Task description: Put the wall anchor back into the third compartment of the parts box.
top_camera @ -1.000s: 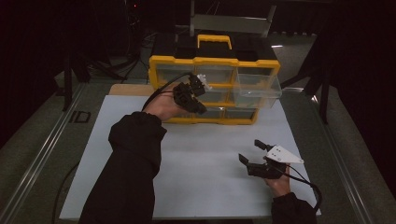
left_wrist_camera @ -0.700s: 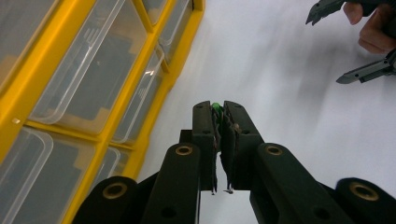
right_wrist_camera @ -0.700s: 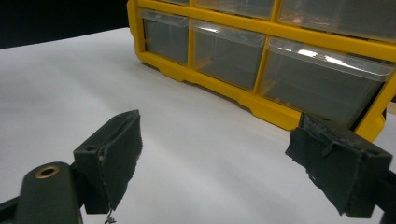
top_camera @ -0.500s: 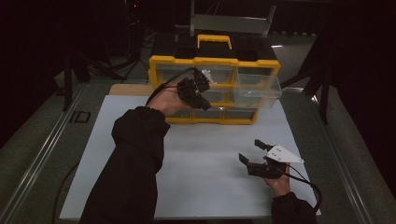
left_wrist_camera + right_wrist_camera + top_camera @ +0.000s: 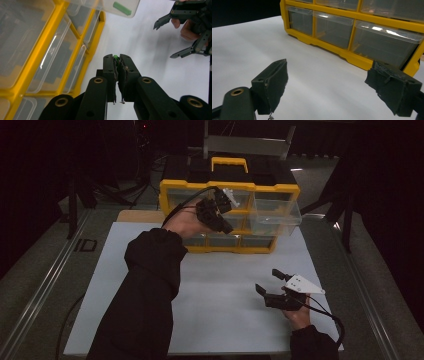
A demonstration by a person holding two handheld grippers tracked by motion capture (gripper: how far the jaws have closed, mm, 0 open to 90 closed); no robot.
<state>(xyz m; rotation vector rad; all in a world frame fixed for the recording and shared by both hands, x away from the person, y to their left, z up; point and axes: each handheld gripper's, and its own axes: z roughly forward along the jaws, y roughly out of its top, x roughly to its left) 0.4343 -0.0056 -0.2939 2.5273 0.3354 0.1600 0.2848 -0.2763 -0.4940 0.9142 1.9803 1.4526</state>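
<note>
while the left forearm in its dark sleeve (image 5: 150, 285) reaches forward from the bottom of the high view, the left gripper (image 5: 216, 212) is held up in front of the yellow drawer cabinet (image 5: 172, 187), over the middle of its face. seen from the left gripper view, its fingers (image 5: 110, 72) are pressed together on a small green piece (image 5: 115, 56) — only a bright tip of it pokes out above the pads. the cabinet stands at the far edge of the white surface (image 5: 225, 275), with a yellow handle (image 5: 229, 162) on its black top and rows of clear drawers. one clear drawer (image 5: 274, 211) on the cabinet's right side is pulled out, and in the left gripper view a green bar (image 5: 122, 8) lies inside it. the lower drawers (image 5: 334, 28) look shut in the right gripper view. farther right and nearer the person, the right gripper (image 5: 272, 282) rests low over the white surface, well apart from the cabinet, with the right hand (image 5: 297, 312) behind it and a grey three-cornered plate on top. its fingers (image 5: 272, 80) stand wide apart — nothing between them but bare white surface.
</note>
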